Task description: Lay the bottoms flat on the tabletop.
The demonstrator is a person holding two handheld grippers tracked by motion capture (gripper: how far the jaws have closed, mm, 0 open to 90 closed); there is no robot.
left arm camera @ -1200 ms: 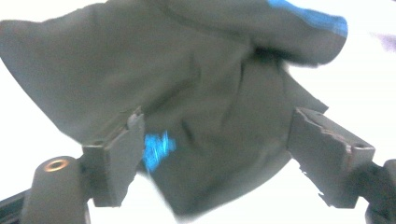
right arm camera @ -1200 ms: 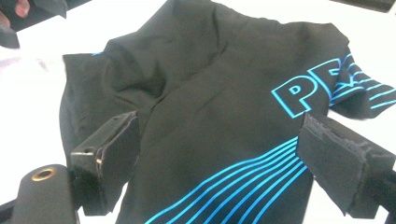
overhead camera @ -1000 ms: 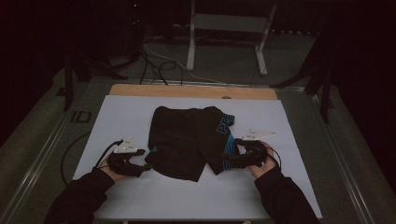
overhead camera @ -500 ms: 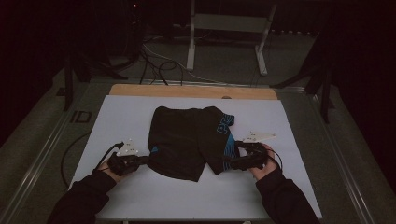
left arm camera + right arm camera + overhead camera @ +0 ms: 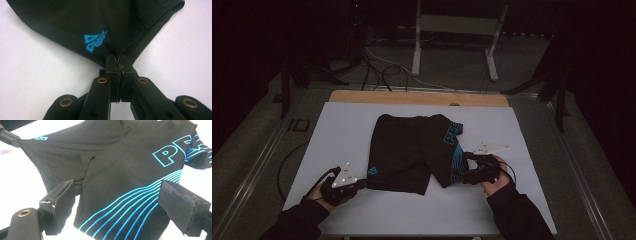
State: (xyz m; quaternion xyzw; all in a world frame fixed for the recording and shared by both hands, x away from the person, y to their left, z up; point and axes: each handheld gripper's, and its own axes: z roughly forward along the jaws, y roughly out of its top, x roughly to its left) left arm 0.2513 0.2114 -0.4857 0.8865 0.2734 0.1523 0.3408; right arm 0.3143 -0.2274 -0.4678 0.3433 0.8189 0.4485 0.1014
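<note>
Shorts (image 5: 414, 152), black with blue print, were laid flat near the middle of the white table (image 5: 352, 125), waistband toward the far edge. At their near left corner the hem was pinched between the closed jaws of the left gripper (image 5: 357, 184), seen in the left gripper view (image 5: 119, 65) just below a small blue logo (image 5: 95, 40); those jaws had just been closing, with the cloth between them. The fabric was drawn taut from that corner, likely so that the leg could be pulled out or folded over. Further right, at the shorts' near right leg, the right gripper (image 5: 464, 176) was held with its jaws wide apart, astride the striped hem (image 5: 130, 205) but not pressed on it, probably readied for a matching grip. A wooden strip (image 5: 417, 98) ran beyond the shorts along the table's far edge, and cables (image 5: 382, 67) and a metal stand (image 5: 452, 40) stood further back. Nothing lay in the way around the shorts
</note>
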